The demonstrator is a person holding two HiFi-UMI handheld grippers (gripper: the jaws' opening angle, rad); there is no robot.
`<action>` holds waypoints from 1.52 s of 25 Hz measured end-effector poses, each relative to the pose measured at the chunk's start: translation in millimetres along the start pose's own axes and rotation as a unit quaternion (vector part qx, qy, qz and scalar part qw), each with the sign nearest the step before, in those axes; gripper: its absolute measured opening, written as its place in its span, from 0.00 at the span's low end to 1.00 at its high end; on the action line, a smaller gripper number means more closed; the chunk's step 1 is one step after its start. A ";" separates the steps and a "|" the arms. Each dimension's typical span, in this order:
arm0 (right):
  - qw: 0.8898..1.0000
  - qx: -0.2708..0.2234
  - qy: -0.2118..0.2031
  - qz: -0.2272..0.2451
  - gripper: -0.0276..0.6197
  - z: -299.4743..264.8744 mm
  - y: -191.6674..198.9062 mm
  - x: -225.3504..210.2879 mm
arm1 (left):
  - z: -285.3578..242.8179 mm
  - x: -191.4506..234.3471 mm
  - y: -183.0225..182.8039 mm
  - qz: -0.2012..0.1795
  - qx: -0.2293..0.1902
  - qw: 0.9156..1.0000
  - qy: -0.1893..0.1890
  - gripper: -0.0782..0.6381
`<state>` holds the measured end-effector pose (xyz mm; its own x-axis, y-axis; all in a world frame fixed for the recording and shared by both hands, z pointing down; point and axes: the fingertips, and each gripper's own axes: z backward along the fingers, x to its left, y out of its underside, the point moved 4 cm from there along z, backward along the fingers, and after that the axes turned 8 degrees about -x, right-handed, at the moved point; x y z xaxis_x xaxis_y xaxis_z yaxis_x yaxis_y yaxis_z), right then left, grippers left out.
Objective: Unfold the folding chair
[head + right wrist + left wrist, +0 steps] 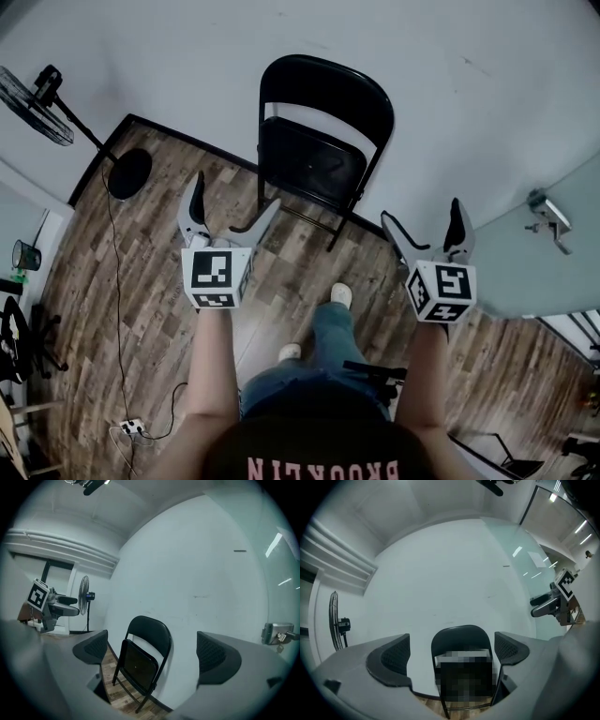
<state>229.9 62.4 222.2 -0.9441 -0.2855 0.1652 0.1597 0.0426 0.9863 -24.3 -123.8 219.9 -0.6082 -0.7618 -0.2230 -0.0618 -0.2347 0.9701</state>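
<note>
A black folding chair (319,150) leans folded against the white wall, its seat flipped up against the backrest. It also shows in the left gripper view, the chair (461,644) partly under a mosaic patch, and in the right gripper view as the chair (140,660). My left gripper (230,202) is open, a short way in front of the chair's left side and not touching it. My right gripper (427,225) is open too, off the chair's right side, with nothing between its fingers.
A standing fan (37,103) with a round base (129,173) stands at the left wall. A cable runs over the wood floor (122,309) to a power strip (131,427). A glass partition with a door lock (548,217) is at the right. The person's feet (339,295) stand before the chair.
</note>
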 end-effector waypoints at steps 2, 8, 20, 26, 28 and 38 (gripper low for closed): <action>1.000 0.001 -0.007 0.001 0.92 -20.9 3.6 -13.4 | -20.5 -3.6 4.6 0.004 0.006 1.000 -0.003 0.89; 0.999 0.004 -0.040 -0.003 0.92 -90.3 16.7 -57.8 | -90.8 -14.9 18.3 0.018 0.029 0.999 -0.028 0.88; 0.993 0.030 -0.114 -0.025 0.92 -206.5 60.8 -122.0 | -207.2 -47.0 69.6 0.036 0.103 0.993 -0.047 0.88; 0.986 0.048 -0.156 -0.027 0.92 -250.4 80.9 -126.0 | -251.7 -63.1 104.4 0.057 0.137 0.988 -0.036 0.87; 0.983 0.051 -0.172 -0.035 0.92 -257.9 88.8 -124.6 | -264.3 -70.6 116.9 0.074 0.145 0.986 -0.034 0.86; 0.972 0.078 -0.219 -0.032 0.92 -281.2 125.9 -110.9 | -308.9 -102.3 190.9 0.152 0.191 0.970 -0.010 0.76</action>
<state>435.8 -169.8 326.5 -0.9883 0.1422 0.0558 0.0831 0.1935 0.9776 270.6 -277.2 398.3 -0.6592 -0.7479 0.0779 -0.1627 0.2429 0.9563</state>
